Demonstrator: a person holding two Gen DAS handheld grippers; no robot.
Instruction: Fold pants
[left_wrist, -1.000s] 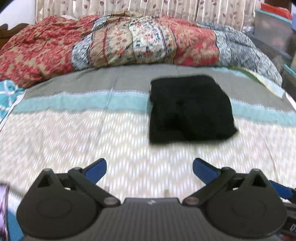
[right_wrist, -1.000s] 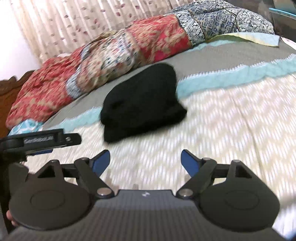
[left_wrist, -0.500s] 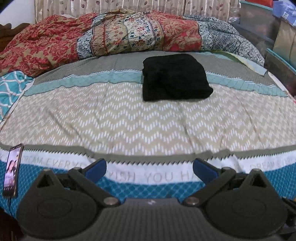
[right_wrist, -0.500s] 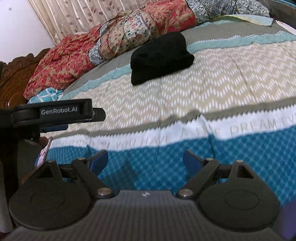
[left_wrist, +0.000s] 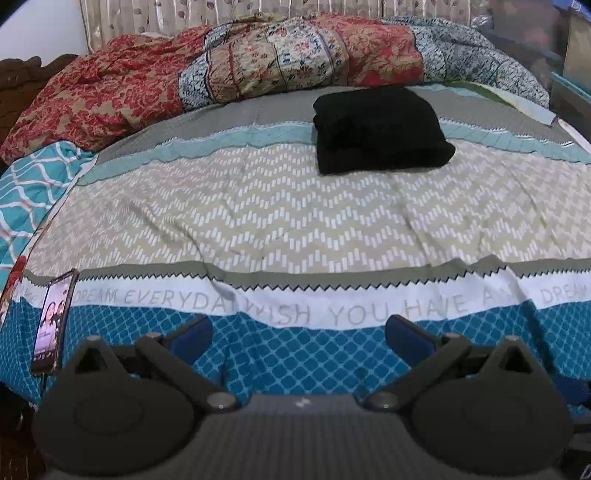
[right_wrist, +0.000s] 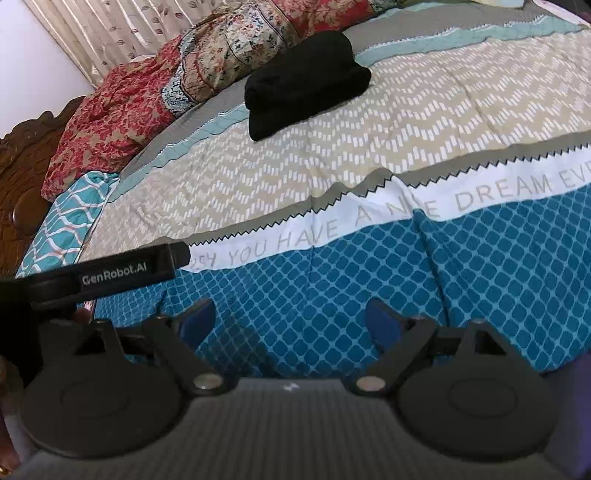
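Left wrist view: the black pants (left_wrist: 380, 129) lie folded far up the bed (left_wrist: 295, 229), well apart from both the left tongs (left_wrist: 299, 332) and right tongs (right_wrist: 290, 319), each spread wide and empty.

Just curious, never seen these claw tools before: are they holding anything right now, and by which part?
Nothing. The left gripper and right gripper are both open and empty above the bedspread; the folded black pants lie untouched farther up the bed.
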